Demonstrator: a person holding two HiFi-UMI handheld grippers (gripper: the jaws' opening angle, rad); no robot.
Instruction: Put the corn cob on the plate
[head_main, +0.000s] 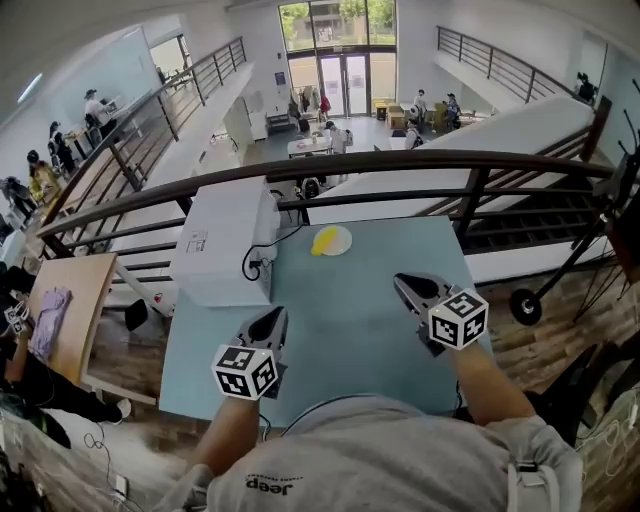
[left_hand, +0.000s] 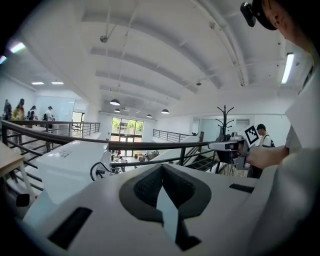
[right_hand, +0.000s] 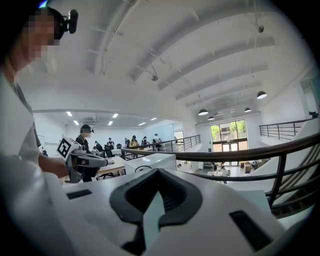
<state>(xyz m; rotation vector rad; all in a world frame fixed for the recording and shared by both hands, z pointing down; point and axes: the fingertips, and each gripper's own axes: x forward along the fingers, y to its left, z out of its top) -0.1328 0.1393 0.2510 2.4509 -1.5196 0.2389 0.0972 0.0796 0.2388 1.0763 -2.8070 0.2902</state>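
Grey shirt (head_main: 380, 460) of the person fills the bottom of the head view. Both forearms reach forward from it over the pale blue table (head_main: 340, 335).

Left claw (head_main: 272, 320): jaws pressed together, nothing between them (left gripper view). It is held above the near left part of the table and points toward the far edge.

Right claw (head_main: 402, 284): jaws likewise together and empty (right gripper view). It is held above the near right part of the table, slightly farther forward than the left.

Corn cob (head_main: 322, 242): yellow, lying on the left portion of the white plate (head_main: 345, 240). The plate sits at the table's far edge, roughly centred, just short of the dark railing (head_main: 400, 160). The cob is well apart from both claws, ahead of them and between the two. Neither claw touches cob or plate.

White box-shaped machine (head_main: 222, 240): stands at the table's far left, just left of the plate. A black cable (head_main: 252, 262) loops at its right face.
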